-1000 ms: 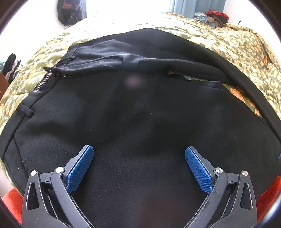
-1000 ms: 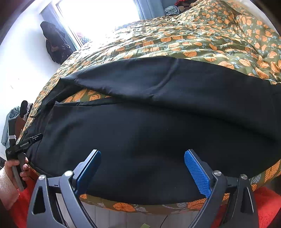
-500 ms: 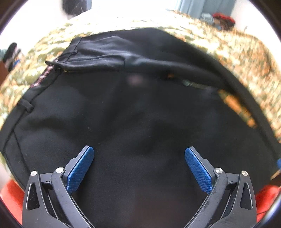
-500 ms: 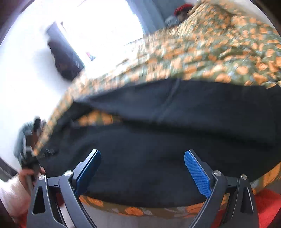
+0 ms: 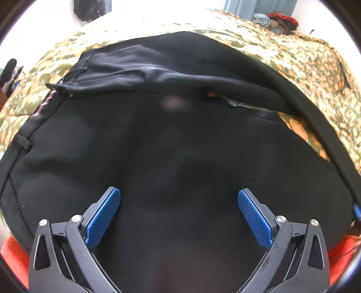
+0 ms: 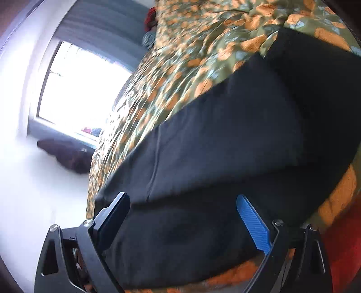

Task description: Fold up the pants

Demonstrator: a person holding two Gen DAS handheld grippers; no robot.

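Matt cloth, textured plastic

Black pants [image 5: 180,146] look matt woven cloth; fingers [image 5: 102,217] carry blue, seemingly knurled plastic pads; floral bed cover [image 6: 180,74] soft cloth.

Pants [image 5: 180,144] black; waistband tape [image 5: 46,102] at 9 o'clock striped pink/dark. Bedspread [image 5: 315,60] olive green, orange floral print with pale leaves. Left claw [image 5: 179,202] and right claw [image 6: 183,209]: black frames, blue textured pads [image 5: 253,216]. Curtain [image 5: 259,8] at 12 o'clock grey-blue. Floor [image 6: 345,248] red.

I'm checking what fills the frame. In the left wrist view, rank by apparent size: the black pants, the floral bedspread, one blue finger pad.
1. black pants, filling most of the frame
2. floral bedspread
3. blue finger pad, smallest, though nearest the camera
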